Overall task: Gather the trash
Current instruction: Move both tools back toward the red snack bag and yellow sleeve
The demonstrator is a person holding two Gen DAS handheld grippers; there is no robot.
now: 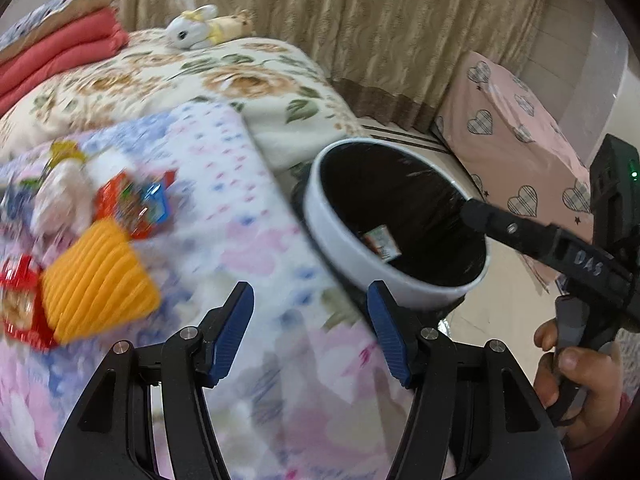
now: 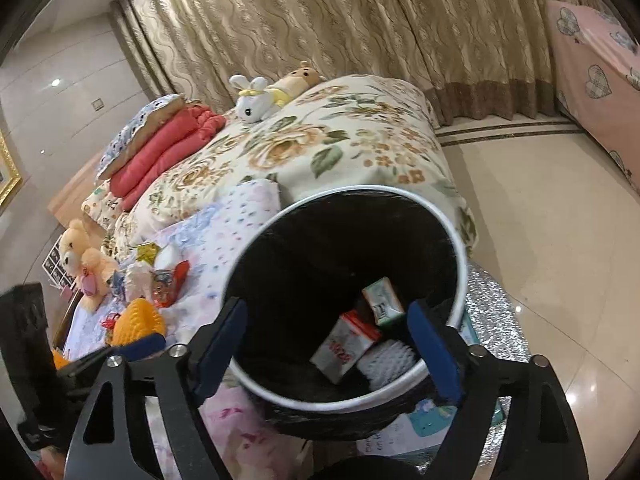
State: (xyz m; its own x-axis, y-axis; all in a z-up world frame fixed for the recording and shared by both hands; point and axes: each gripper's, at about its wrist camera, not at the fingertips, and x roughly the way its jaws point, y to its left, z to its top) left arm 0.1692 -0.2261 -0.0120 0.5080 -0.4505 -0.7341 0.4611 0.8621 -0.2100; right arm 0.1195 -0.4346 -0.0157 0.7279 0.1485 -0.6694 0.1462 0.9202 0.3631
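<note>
1. Left gripper (image 1: 310, 332): the jaws stand apart with nothing between them. It hangs over the patterned blanket (image 1: 224, 208) on the bed, just beside the bin.
2. Right gripper (image 2: 332, 344): the jaws stand wide apart and empty, directly over the mouth of the bin (image 2: 454, 232). In the left view, one of its fingers reaches across the bin's rim, held by a hand (image 1: 580, 380).
3. Bin: white rim, black liner, standing on the floor against the side of the bed. Inside lie a red-and-white carton (image 2: 344, 346), a green-and-white carton (image 2: 382, 300) and a white ribbed piece (image 2: 386, 362).
4. Remaining trash: a heap of wrappers (image 1: 132, 204) lies on the blanket, well apart from the bin, with an orange ribbed item (image 1: 96, 276) touching it. The heap is blurred in the left view.
5. Background: a toy rabbit (image 1: 192, 28) rests on the floral cover (image 2: 320, 136); a curtain (image 2: 360, 20) hangs behind.
</note>
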